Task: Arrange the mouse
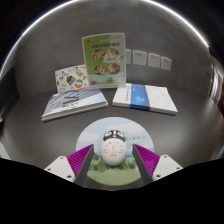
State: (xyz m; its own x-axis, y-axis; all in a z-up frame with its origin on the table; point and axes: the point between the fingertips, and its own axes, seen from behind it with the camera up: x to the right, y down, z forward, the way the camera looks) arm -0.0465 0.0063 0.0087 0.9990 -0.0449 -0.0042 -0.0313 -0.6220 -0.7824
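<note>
Sitting between the parted fingers of the gripper point(112, 163), the mouse point(113, 147) seems ungripped, long axis pointing ahead, resting on the round mat's point(90, 128) near edge.

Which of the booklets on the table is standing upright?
The green-and-white booklet at the back stands upright; the striped one and the blue-white one lie flat.

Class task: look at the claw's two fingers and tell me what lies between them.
In the gripper view, the mouse on its round mat sits between the open claw's fingers.
</note>
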